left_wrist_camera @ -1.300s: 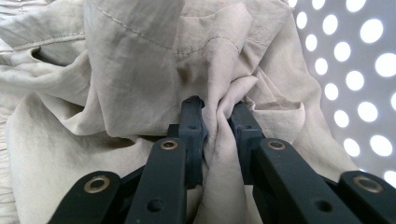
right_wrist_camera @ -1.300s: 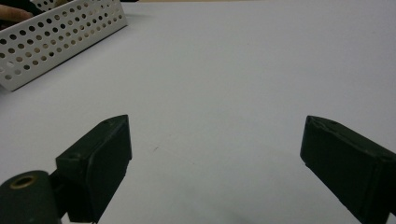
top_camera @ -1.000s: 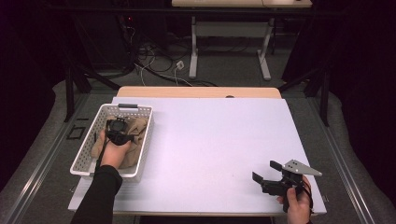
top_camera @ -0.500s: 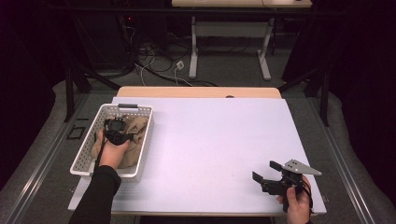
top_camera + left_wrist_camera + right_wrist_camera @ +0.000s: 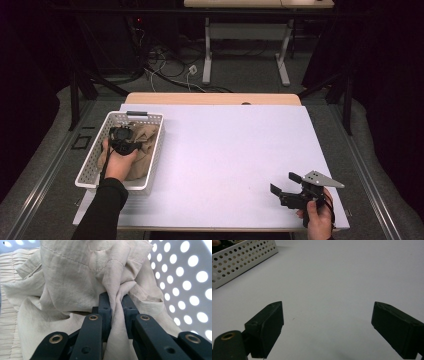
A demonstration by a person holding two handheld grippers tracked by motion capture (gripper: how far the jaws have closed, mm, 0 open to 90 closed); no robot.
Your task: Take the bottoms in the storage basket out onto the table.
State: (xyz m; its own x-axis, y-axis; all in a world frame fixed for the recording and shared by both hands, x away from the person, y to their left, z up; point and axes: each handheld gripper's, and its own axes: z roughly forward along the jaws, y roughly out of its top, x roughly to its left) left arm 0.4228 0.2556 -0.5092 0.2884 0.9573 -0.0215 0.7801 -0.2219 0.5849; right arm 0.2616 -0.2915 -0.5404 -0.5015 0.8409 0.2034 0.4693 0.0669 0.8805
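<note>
So the cloth [image 5: 142, 150] is a beige, thin, crumpled thing with stitched seams and what looks like a gathered band along one edge, and it's bunched up in the basket [image 5: 150, 119], a white one with round holes in its walls that sits at the left of the worktop [image 5: 230, 150]. The left gripper [image 5: 123, 141] is down in the basket, and in the left gripper view you can see the cloth [image 5: 75, 285] with a fold of it pinched tight between the two black jaws, so that one's clamped on the fabric; the basket [image 5: 190, 270] wall is right beside it on one side, which is about the only thing crowding it. Moving right, the middle of the worktop is plain white surface, loads of room to swing across. The right gripper [image 5: 286, 183] sits near the front right corner, close to the near edge and the right edge, well apart from the basket. Its jaws have just been closing a bit, but in the right gripper view they stand apart with nothing between them, just worktop [image 5: 337, 277] ahead and the basket [image 5: 242, 257] off at the top left.
</note>
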